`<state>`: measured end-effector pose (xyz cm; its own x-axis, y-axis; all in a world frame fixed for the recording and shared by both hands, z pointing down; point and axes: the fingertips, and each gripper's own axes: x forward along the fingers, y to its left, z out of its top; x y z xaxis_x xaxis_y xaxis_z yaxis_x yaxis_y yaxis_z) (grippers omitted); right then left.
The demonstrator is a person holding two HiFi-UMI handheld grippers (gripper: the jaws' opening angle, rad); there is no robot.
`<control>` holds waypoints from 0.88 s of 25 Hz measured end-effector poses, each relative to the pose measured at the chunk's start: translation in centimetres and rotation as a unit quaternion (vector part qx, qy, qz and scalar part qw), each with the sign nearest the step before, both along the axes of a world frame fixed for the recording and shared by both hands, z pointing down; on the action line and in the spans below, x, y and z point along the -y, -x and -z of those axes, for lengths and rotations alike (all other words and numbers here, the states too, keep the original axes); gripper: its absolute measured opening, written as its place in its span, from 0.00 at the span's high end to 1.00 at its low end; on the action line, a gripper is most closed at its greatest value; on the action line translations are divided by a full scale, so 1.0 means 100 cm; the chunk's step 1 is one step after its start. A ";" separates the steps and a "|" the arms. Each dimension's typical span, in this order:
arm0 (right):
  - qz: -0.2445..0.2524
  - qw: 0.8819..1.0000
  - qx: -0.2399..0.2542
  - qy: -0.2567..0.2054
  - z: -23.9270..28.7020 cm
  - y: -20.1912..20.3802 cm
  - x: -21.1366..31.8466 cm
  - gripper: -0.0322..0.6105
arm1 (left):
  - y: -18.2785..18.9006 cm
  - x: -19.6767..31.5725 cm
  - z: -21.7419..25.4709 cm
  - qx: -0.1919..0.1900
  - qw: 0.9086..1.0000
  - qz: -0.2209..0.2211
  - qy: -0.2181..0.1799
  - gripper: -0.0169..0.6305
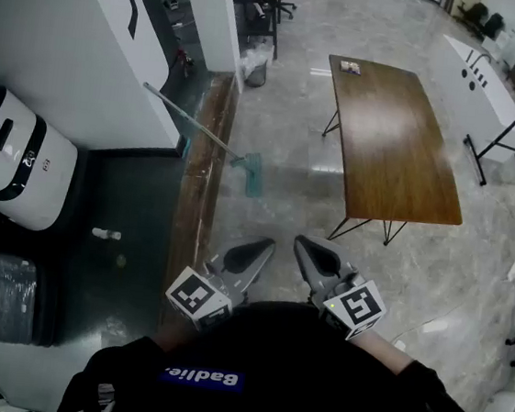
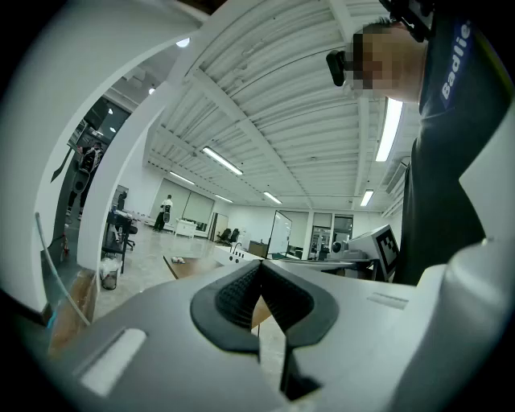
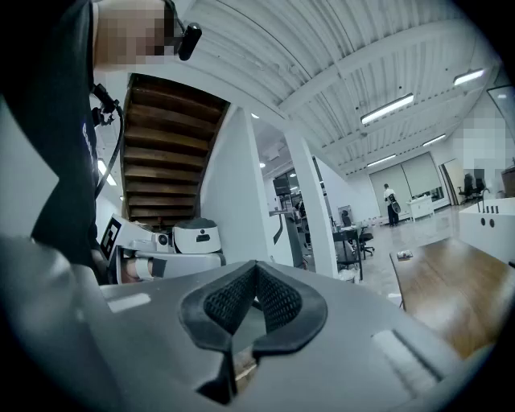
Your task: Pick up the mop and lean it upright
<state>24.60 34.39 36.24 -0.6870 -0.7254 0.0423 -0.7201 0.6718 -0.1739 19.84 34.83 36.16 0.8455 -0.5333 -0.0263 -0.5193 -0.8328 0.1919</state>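
The mop stands aslant ahead of me: its thin handle (image 1: 193,125) runs from the white wall at the upper left down to the teal mop head (image 1: 253,174) on the grey floor. Both grippers are held close to my chest, well short of the mop. My left gripper (image 1: 268,244) is shut with nothing between its pads (image 2: 241,294). To its right, my right gripper (image 1: 300,242) is shut and empty too, its ribbed pads (image 3: 273,302) meeting at the tip. Both point level, out across the room.
A long wooden table (image 1: 394,142) on thin black legs stands to the right of the mop. A wooden strip (image 1: 200,185) runs along the floor at the left, beside a white appliance (image 1: 9,158). A white board on a stand (image 1: 482,83) is at the far right.
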 end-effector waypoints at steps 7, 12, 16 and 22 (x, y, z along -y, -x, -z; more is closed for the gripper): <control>-0.003 1.000 0.000 0.001 -0.001 0.000 -0.002 0.95 | -0.001 -0.002 0.000 0.000 1.000 -0.002 0.004 0.95; -0.003 1.000 0.016 -0.001 0.002 -0.003 -0.004 0.94 | -0.005 -0.004 0.006 -0.003 1.000 -0.004 0.014 0.95; -0.004 1.000 0.010 -0.004 0.002 -0.003 -0.004 0.94 | -0.005 -0.003 0.002 -0.001 1.000 -0.005 0.007 0.95; -0.007 1.000 0.006 0.000 0.000 -0.005 -0.003 0.94 | -0.010 -0.004 0.005 0.000 1.000 -0.009 0.013 0.95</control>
<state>25.12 34.73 36.25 -0.6779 -0.7344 0.0330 -0.7265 0.6624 -0.1827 20.83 35.27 35.67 0.8545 -0.5193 -0.0125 -0.5049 -0.8361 0.2144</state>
